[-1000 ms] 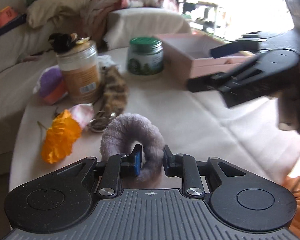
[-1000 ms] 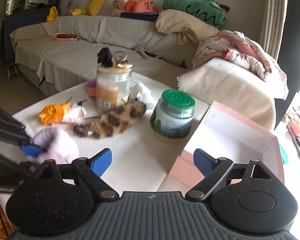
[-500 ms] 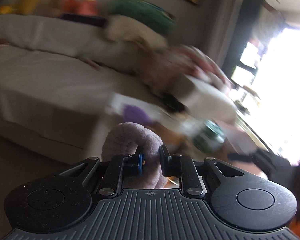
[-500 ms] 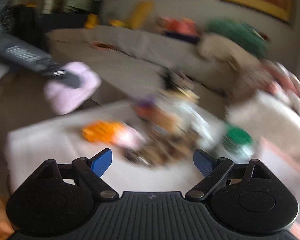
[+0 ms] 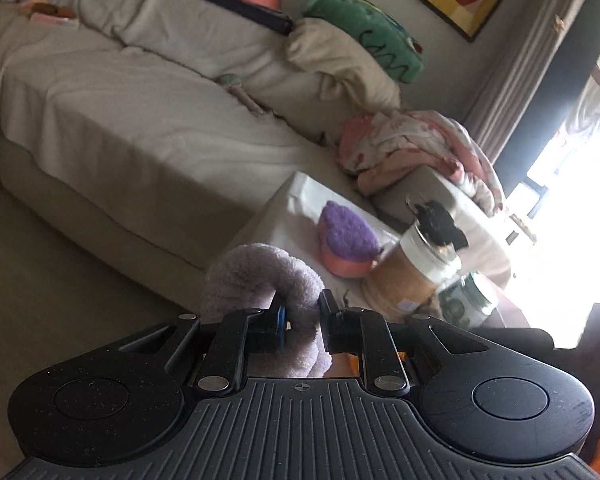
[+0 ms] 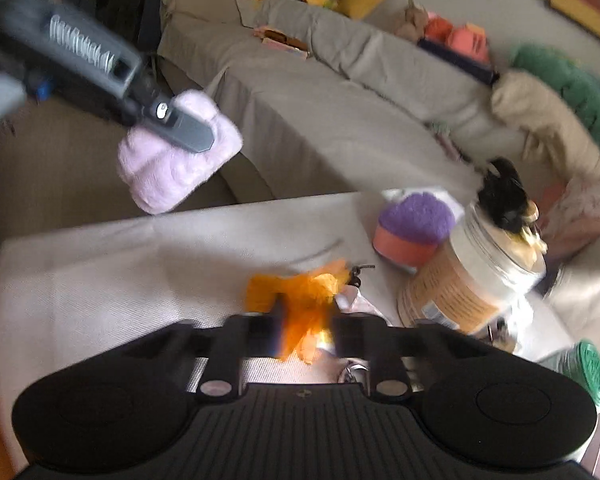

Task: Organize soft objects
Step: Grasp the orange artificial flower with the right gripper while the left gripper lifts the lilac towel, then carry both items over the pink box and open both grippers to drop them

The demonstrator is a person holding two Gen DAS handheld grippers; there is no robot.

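Purple fluff fills the left gripper (image 5: 302,322): its two fingers squeeze a fuzzy lilac scrunchie (image 5: 260,280) tight. The scrunchie is up in the air, off past the edge of the table (image 6: 100,264), with the floor and the grey sofa (image 5: 120,128) behind it. From the other side it looks like a pale pink puff hanging from the dark gripper.

Low over the table, the right gripper (image 6: 306,330) has its fingers pulled close together around an orange flower (image 6: 300,296). The picture is blurry there, so I cannot tell if the fingers really pinch it.

A bit farther on the white cloth sits a purple and orange sponge (image 6: 414,228). Just beside it stands a clear jar with a tan label (image 6: 468,280), and something black rests on top of that jar. A green-lidded jar (image 6: 588,372) is near the right edge.

Behind the table runs the long sofa, with a green cushion (image 5: 368,36) and a pink blanket (image 5: 412,148) piled on it.
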